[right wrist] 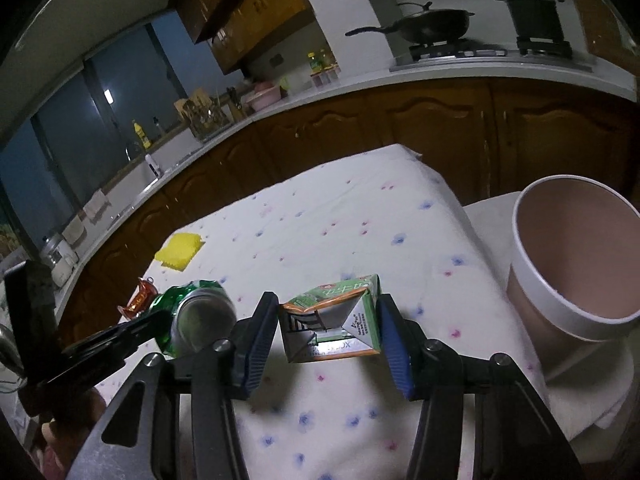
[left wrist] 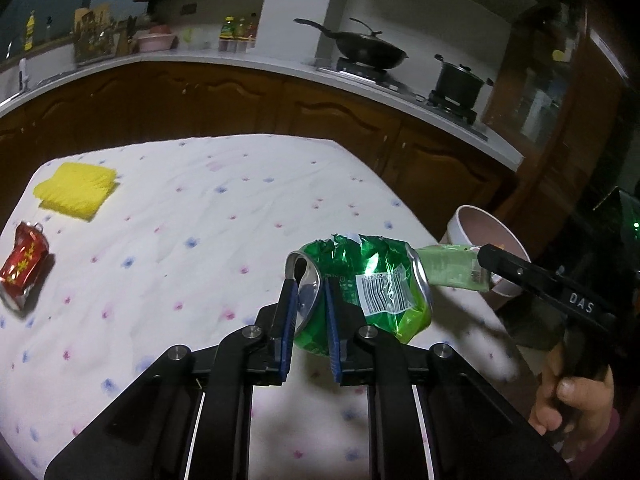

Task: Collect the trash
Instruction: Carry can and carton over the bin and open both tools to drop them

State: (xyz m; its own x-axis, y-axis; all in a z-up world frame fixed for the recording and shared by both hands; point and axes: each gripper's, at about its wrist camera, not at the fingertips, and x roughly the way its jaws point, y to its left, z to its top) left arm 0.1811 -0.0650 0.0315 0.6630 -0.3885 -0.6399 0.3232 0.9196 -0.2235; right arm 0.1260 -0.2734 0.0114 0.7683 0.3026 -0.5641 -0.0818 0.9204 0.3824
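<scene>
My left gripper (left wrist: 311, 284) is shut on the rim of a crushed green can (left wrist: 372, 280), held above the flowered tablecloth (left wrist: 200, 220). In the right wrist view, my right gripper (right wrist: 328, 308) is shut on a green drink carton (right wrist: 332, 320), its pads pressing both sides. The can (right wrist: 200, 312) shows just left of the carton, which the left wrist view has just right of the can, as carton (left wrist: 452, 268). A pink bin with a white rim (right wrist: 576, 320) stands off the table's right edge, close to the carton. A crushed red can (left wrist: 24, 264) lies on the cloth at far left.
A yellow sponge cloth (left wrist: 76, 190) lies near the table's far left corner. A person's hand (left wrist: 568, 392) holds the right gripper's handle. Behind the table runs a kitchen counter with brown cabinets, a wok (left wrist: 368, 50) and a pot (left wrist: 458, 82) on the stove.
</scene>
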